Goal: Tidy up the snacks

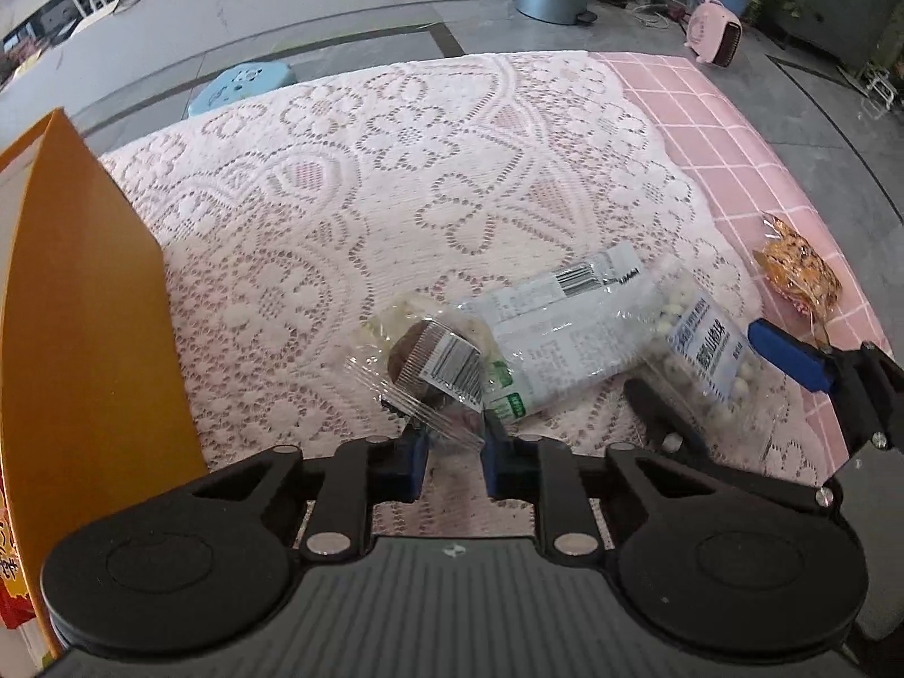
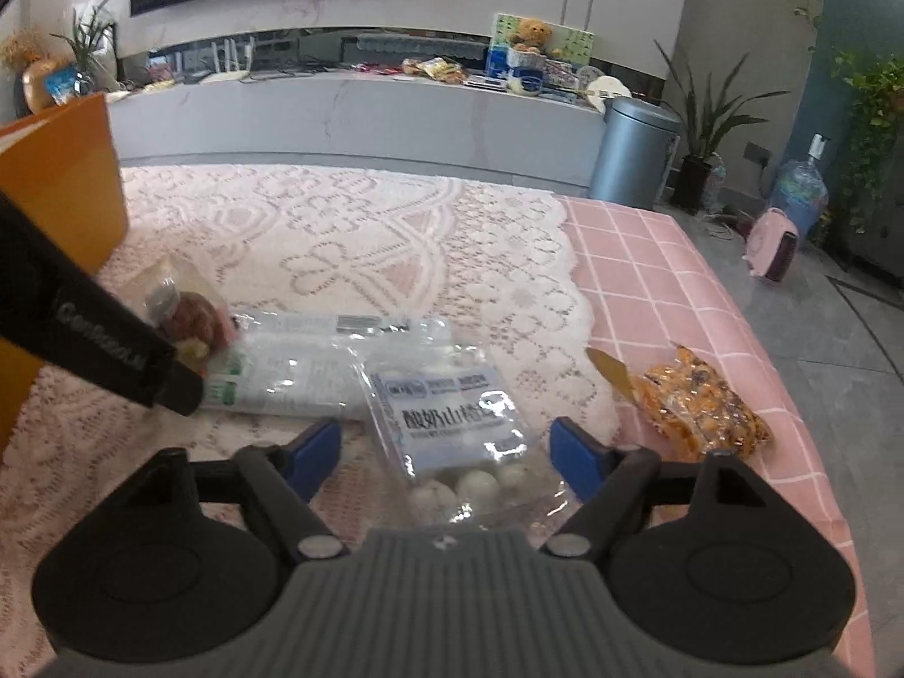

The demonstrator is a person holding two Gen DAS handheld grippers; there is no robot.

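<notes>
My left gripper [image 1: 455,440] is nearly shut, pinching the clear wrapper edge of a brown cake snack [image 1: 432,370] on the lace cloth; that snack also shows in the right wrist view [image 2: 195,322]. My right gripper [image 2: 446,446] is open, its blue pads either side of a clear bag of white yogurt balls [image 2: 457,424], which also shows in the left wrist view [image 1: 700,350]. A long white-green packet [image 1: 556,339] lies between them. An orange snack bag [image 2: 700,404] lies on the pink cloth to the right.
An orange box [image 1: 85,327] stands at the table's left edge. The lace cloth [image 1: 395,169] covers most of the pink checked tablecloth [image 1: 734,158]. A bin [image 2: 633,150], a water jug and a pink heater stand on the floor beyond.
</notes>
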